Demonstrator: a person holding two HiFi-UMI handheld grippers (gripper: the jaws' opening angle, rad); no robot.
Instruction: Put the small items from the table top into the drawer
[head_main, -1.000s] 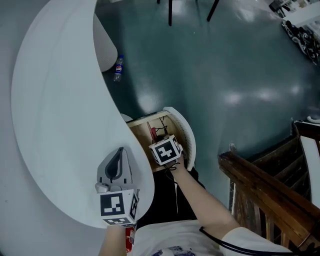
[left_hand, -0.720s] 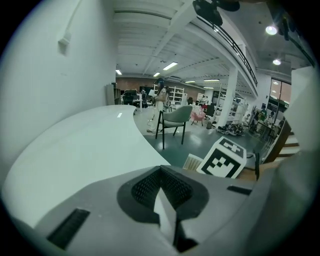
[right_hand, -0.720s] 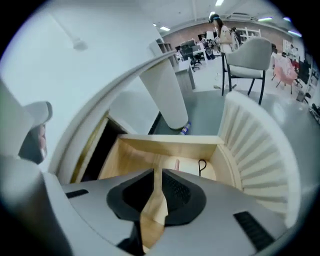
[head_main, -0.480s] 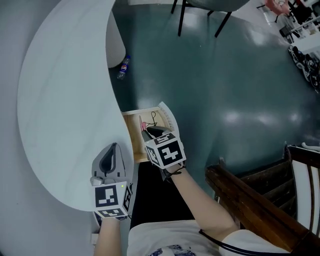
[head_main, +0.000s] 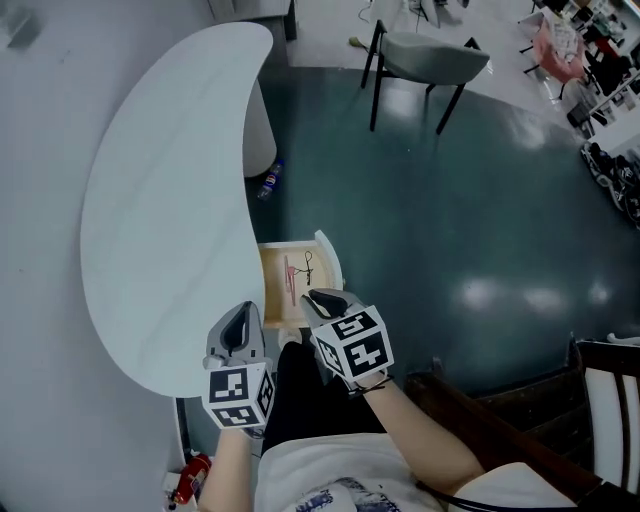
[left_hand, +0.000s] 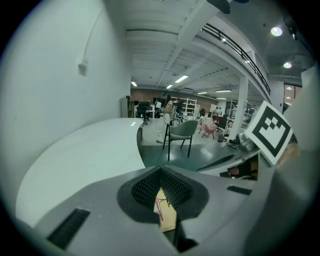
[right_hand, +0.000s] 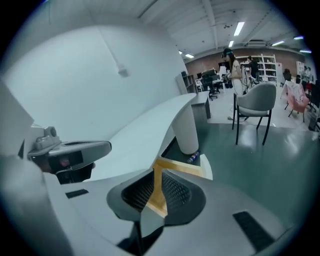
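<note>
The curved white table top (head_main: 170, 180) carries no small items that I can see. Under its near edge the wooden drawer (head_main: 272, 290) stands pulled out, with a pink item (head_main: 288, 275) and a thin dark cable (head_main: 307, 268) inside. My right gripper (head_main: 325, 298) hovers above the drawer's near end with its jaws a narrow slit apart and nothing between them; the drawer's wooden edge (right_hand: 182, 169) shows through the slit. My left gripper (head_main: 240, 325) hangs over the table's near edge, shut and empty. In the left gripper view the drawer (left_hand: 167, 215) shows below its tips (left_hand: 160, 172).
A plastic bottle (head_main: 270, 181) lies on the green floor by the table's pedestal. A grey chair (head_main: 425, 55) stands further off. Dark wooden furniture (head_main: 500, 430) is at the lower right, and a red object (head_main: 190, 480) lies near my left side.
Both grippers have risen and drawn back toward me. The right one has come up out of the drawer. The head view now takes in the whole table.
</note>
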